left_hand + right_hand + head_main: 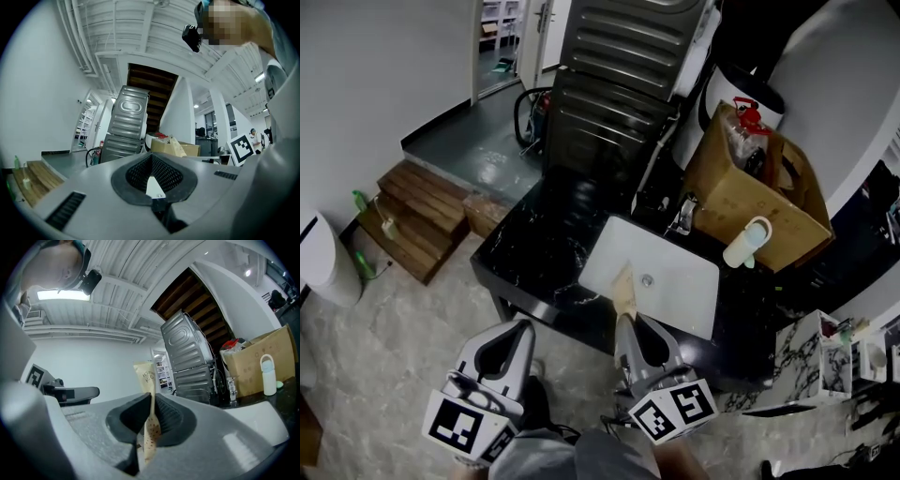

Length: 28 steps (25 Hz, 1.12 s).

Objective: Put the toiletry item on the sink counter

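Counter: black marble [534, 253] around white basin [675, 281], just ahead.
Right gripper [630, 321]: clamped on tan sachet [623, 289], edge-up.
Left gripper [523, 324]: jaws together, empty.
Advice: steer clear of basin; lower sachet onto bare marble before releasing.

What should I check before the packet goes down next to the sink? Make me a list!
1. Flat tan paper sachet pinched in right gripper: ok.
2. Left gripper shut with nothing in it: ok.
3. Black marble sink counter has bare space left of the white rectangular basin: ok.
4. Sachet is above bare counter, not the basin: cannot tell.
5. White bottle with pale green cap and brown cardboard box stand out of the way: ok.
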Available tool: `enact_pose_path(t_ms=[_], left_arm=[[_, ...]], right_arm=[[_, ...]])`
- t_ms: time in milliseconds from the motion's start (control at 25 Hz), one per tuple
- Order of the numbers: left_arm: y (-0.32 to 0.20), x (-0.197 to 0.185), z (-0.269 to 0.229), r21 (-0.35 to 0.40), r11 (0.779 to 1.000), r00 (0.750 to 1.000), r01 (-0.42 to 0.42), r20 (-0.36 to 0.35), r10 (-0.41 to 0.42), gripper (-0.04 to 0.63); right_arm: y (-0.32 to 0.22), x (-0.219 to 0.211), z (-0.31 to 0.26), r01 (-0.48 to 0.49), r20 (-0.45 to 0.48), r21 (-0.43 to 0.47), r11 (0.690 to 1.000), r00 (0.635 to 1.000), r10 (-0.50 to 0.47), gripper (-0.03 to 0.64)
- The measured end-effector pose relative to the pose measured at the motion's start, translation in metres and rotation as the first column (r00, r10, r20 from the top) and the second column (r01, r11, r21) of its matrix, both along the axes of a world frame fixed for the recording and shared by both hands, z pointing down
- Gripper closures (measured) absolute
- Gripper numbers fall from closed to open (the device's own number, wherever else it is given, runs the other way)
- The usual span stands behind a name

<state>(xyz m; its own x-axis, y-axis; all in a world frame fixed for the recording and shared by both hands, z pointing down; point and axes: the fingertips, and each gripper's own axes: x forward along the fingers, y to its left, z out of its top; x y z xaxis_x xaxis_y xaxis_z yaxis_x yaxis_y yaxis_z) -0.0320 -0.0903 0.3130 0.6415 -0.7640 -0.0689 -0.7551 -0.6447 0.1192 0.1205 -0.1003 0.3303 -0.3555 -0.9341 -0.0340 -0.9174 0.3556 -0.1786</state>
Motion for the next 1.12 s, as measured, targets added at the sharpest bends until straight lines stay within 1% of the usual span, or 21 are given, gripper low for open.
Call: enact_pose_path(t_ms=[80, 120, 200, 280, 440, 520, 680, 1000, 1080, 1120], left_arm=[[-0.013, 0.0, 0.002, -0.047, 0.999, 1.0, -0.012, -0.004, 0.012, 0.592], [-0.02, -0.001, 0.002, -0.049, 0.999, 1.0, -0.014, -0.001, 0.014, 0.591], [-0.038, -0.006, 0.001, -0.018, 1.0, 1.0, -0.01, 0.008, 0.01, 0.591], [-0.054, -0.009, 0.0, -0.009, 1.0, 1.0, -0.01, 0.006, 0.01, 0.591], [-0.082, -0.008, 0.001, -0.076, 0.997, 0.999, -0.031, -0.013, 0.03, 0.591], [-0.099, -0.011, -0.001, -0.065, 0.997, 0.999, -0.034, -0.009, 0.034, 0.592], [-0.132, -0.01, -0.001, -0.093, 0.995, 0.999, -0.047, -0.014, 0.046, 0.591], [-0.199, -0.015, 0.001, -0.103, 0.992, 0.997, -0.077, -0.017, 0.075, 0.591], [-0.214, -0.015, 0.0, -0.089, 0.992, 0.996, -0.09, -0.022, 0.089, 0.591], [-0.222, -0.016, -0.002, -0.065, 0.993, 0.995, -0.097, -0.026, 0.096, 0.591]], right_arm=[[-0.015, -0.002, 0.0, -0.006, -0.002, -0.004, 1.0, 1.0, 0.006, 0.591], [-0.023, -0.003, 0.0, -0.008, -0.004, -0.005, 1.0, 1.0, 0.008, 0.591], [-0.039, -0.004, -0.001, -0.014, -0.008, -0.009, 1.0, 1.0, 0.014, 0.591], [-0.055, -0.005, -0.003, -0.02, -0.013, -0.01, 1.0, 1.0, 0.019, 0.591], [-0.087, -0.008, -0.005, -0.031, -0.023, -0.016, 0.999, 0.999, 0.031, 0.591], [-0.104, -0.009, -0.007, -0.037, -0.027, -0.017, 0.999, 0.999, 0.037, 0.591], [-0.141, -0.009, -0.008, -0.051, -0.043, -0.014, 0.999, 0.998, 0.05, 0.59], [-0.214, -0.006, -0.001, -0.096, -0.073, -0.029, 0.995, 0.993, 0.094, 0.591], [-0.23, -0.004, 0.002, -0.11, -0.085, -0.033, 0.993, 0.991, 0.107, 0.591], [-0.239, -0.004, 0.005, -0.117, -0.091, -0.036, 0.992, 0.989, 0.113, 0.59]])
